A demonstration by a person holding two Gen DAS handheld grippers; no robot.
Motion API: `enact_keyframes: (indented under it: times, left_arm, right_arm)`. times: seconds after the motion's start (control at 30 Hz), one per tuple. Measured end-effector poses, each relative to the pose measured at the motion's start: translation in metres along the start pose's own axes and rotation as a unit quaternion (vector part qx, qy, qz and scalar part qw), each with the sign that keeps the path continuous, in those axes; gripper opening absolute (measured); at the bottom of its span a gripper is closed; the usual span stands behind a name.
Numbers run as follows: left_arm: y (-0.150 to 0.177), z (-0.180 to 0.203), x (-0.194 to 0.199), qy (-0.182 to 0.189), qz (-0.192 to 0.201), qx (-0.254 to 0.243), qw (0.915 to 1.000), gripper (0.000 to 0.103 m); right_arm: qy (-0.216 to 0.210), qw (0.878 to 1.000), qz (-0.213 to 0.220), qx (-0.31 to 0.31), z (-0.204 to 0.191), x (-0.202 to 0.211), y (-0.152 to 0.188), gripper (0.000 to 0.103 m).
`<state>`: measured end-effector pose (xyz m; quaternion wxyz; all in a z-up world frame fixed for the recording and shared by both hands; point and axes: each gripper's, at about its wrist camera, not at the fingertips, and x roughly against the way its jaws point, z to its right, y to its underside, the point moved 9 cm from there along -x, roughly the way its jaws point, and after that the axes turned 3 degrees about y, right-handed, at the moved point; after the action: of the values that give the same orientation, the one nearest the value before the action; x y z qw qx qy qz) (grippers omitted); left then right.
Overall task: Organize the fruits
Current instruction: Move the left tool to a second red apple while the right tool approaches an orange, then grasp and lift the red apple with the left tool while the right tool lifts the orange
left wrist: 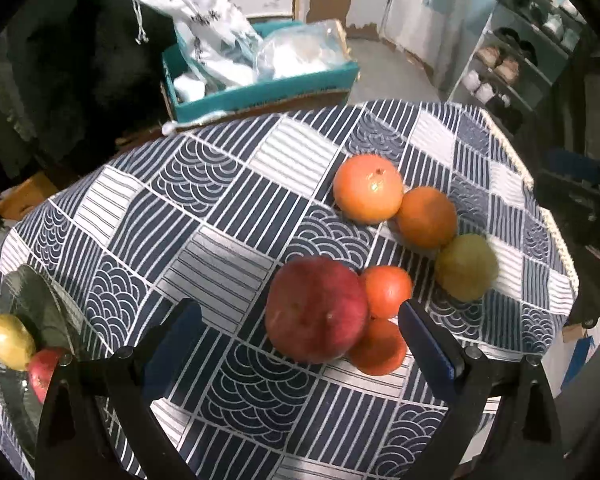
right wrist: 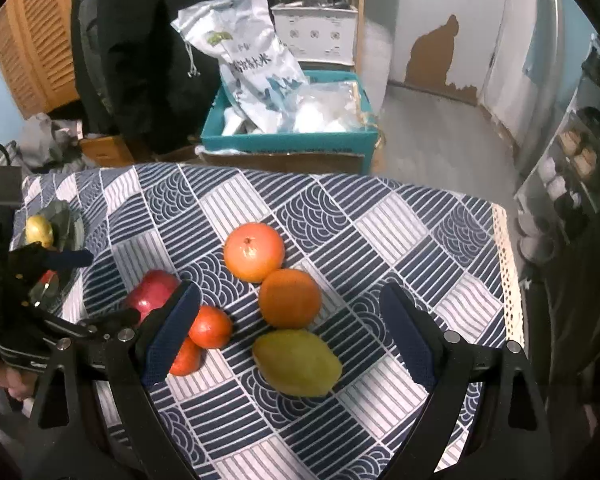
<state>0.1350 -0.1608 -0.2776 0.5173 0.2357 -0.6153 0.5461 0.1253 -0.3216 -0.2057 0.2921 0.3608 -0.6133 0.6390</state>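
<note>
A cluster of fruit lies on the patterned tablecloth (left wrist: 228,216). In the left wrist view my left gripper (left wrist: 300,340) is open, its fingers on either side of a big red apple (left wrist: 316,310), with two small tangerines (left wrist: 386,290) just right of it. Farther off lie a large pale orange (left wrist: 367,188), a darker orange (left wrist: 426,218) and a green-yellow mango (left wrist: 466,266). In the right wrist view my right gripper (right wrist: 292,336) is open above the mango (right wrist: 296,362). A dark glass plate (left wrist: 32,304) at the left holds a yellow fruit (left wrist: 10,342) and a red one (left wrist: 42,370).
Beyond the table's far edge stands a teal box (right wrist: 284,144) with a white rice bag and plastic bags. A shoe rack (left wrist: 528,52) stands at the right. A person in dark clothing (right wrist: 140,40) stands behind the table. The tablecloth's lace edge (right wrist: 508,264) marks the right side.
</note>
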Motion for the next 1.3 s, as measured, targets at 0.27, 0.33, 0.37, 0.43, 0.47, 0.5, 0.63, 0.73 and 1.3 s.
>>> enact_keyframes:
  times: [0.27, 0.33, 0.37, 0.43, 0.47, 0.5, 0.63, 0.73, 1.3]
  left_arm:
    - [0.005, 0.0, -0.036, 0.018, -0.039, 0.007, 0.9991, 0.099]
    - [0.007, 0.001, -0.042, 0.027, -0.047, 0.013, 0.9985, 0.098]
    - [0.009, 0.001, -0.046, 0.031, -0.051, 0.015, 0.9981, 0.096]
    - [0.012, 0.001, -0.053, 0.039, -0.06, 0.019, 0.9972, 0.086]
    - [0.014, 0.002, -0.056, 0.047, -0.065, 0.022, 0.9965, 0.085]
    - [0.016, 0.002, -0.059, 0.057, -0.07, 0.027, 0.9956, 0.082]
    - [0.018, 0.007, -0.062, 0.079, -0.067, 0.031, 0.9941, 0.075]
    - [0.018, 0.007, -0.061, 0.081, -0.066, 0.029, 0.9941, 0.075]
    - [0.016, -0.016, -0.042, 0.054, -0.04, 0.037, 0.997, 0.075]
  right_arm:
    - [0.004, 1.0, -0.022, 0.006, 0.004, -0.016, 0.006, 0.09]
    - [0.004, 1.0, -0.027, 0.007, 0.006, -0.021, 0.008, 0.09]
    - [0.006, 1.0, -0.029, 0.006, 0.008, -0.023, 0.009, 0.09]
    - [0.005, 0.999, -0.037, 0.003, 0.011, -0.028, 0.011, 0.09]
    - [0.004, 0.999, -0.04, 0.001, 0.012, -0.03, 0.013, 0.09]
    - [0.002, 0.999, -0.044, -0.001, 0.012, -0.033, 0.014, 0.09]
    - [-0.015, 0.998, -0.062, -0.008, 0.011, -0.045, 0.018, 0.09]
    - [-0.023, 0.997, -0.08, -0.001, 0.008, -0.056, 0.022, 0.09]
    - [-0.007, 0.987, -0.149, 0.058, -0.01, -0.127, 0.037, 0.09]
